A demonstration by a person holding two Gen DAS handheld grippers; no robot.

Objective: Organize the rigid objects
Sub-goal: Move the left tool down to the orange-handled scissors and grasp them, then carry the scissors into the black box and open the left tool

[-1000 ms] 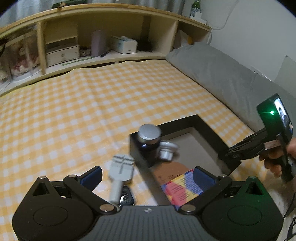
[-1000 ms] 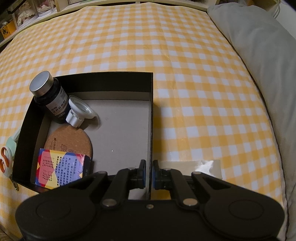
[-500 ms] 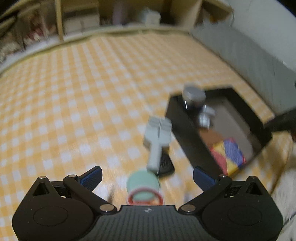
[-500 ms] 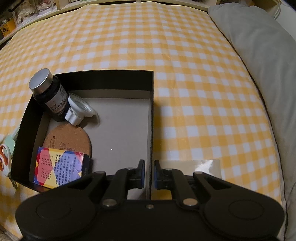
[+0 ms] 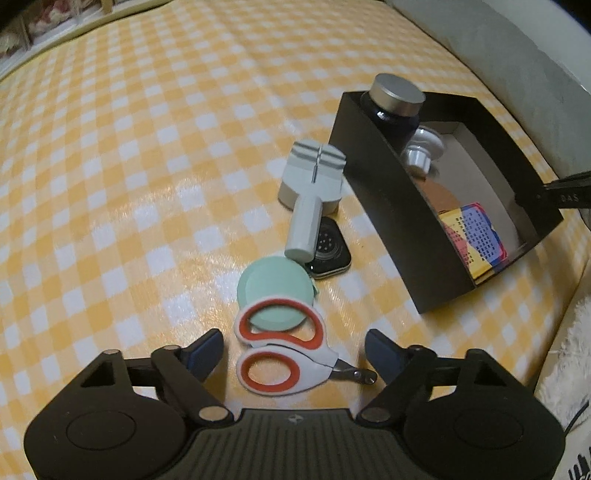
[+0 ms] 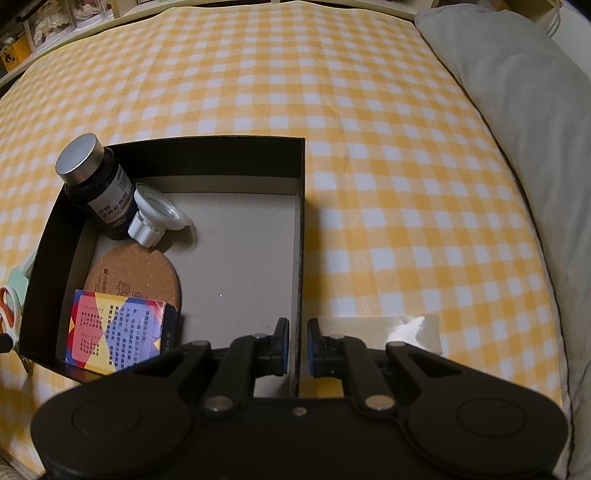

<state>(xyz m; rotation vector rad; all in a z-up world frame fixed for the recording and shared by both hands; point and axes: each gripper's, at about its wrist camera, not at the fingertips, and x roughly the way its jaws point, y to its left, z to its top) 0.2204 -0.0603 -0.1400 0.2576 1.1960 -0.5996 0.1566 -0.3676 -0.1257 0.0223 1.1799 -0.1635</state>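
Observation:
Red-and-white scissors (image 5: 284,354) lie on the checked cloth between the fingers of my left gripper (image 5: 295,352). Its jaws are closing, and the pads do not press on the scissors. Beyond lie a mint round disc (image 5: 275,291), a black smartwatch (image 5: 328,251) and a grey-green handled tool (image 5: 314,184). My right gripper (image 6: 298,343) is shut on the right wall of the black box (image 6: 221,155). Inside the box are a dark bottle (image 6: 99,184), a white loupe (image 6: 155,218), a cork coaster (image 6: 136,273) and a colourful pack (image 6: 114,328).
A grey cushion (image 6: 535,147) runs along the right side of the cloth. Shelves (image 6: 55,33) stand at the far edge. A taped patch (image 6: 388,332) lies on the cloth by the right gripper. White fluffy fabric (image 5: 569,350) borders the near right.
My left gripper has sunk towards the cloth and tipped down; the scissors and mint disc have come into view between its fingers, which stand closer together. The right gripper has kept still.

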